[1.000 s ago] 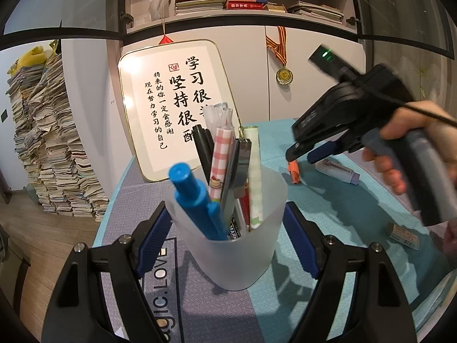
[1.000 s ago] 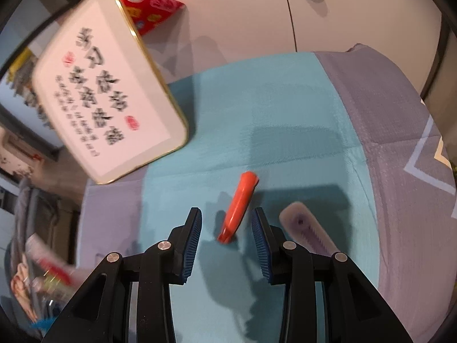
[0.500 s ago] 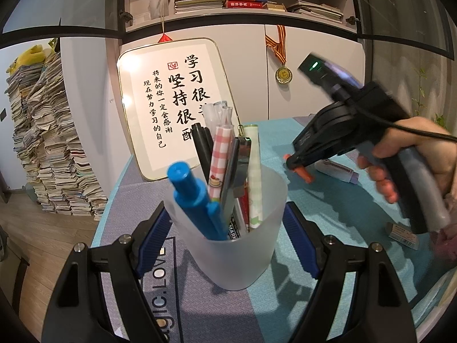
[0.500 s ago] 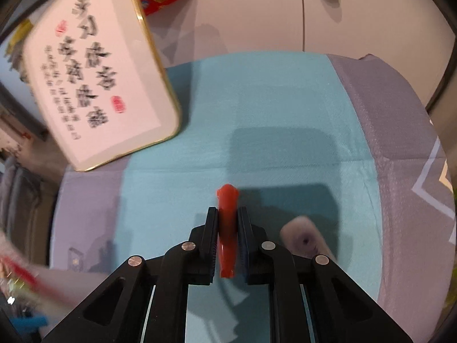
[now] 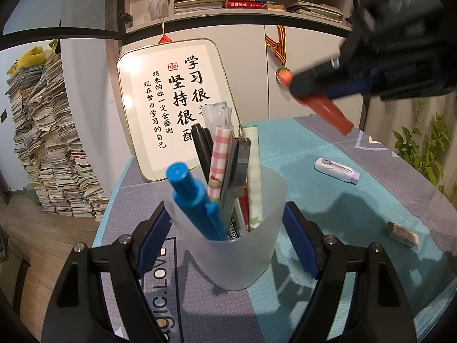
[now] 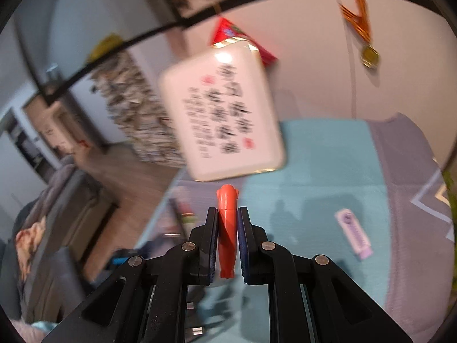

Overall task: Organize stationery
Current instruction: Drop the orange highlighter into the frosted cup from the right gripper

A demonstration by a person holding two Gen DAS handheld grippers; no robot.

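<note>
A frosted plastic pen cup (image 5: pixel 237 245) stands on the tablecloth, packed with several pens, among them a blue marker (image 5: pixel 194 200). My left gripper (image 5: pixel 227 234) is shut on the cup, a blue pad against each side. My right gripper (image 6: pixel 227 228) is shut on a short orange pen (image 6: pixel 227 228), which sticks out past the fingertips. In the left wrist view that gripper (image 5: pixel 314 91) hangs blurred in the air at the upper right, above and behind the cup, with the orange pen (image 5: pixel 328 111) slanting down from it.
A white and lilac correction tape (image 5: pixel 337 170) and a small eraser (image 5: pixel 402 235) lie on the teal and grey tablecloth (image 5: pixel 357 208) right of the cup. A framed calligraphy board (image 5: pixel 171 105) leans on the cabinet behind. A tall paper stack (image 5: pixel 48 143) stands on the floor at left.
My right gripper closed on the orange pen as it lay on the cloth, then lifted it up and toward the cup. The left gripper and the cup stayed still.
</note>
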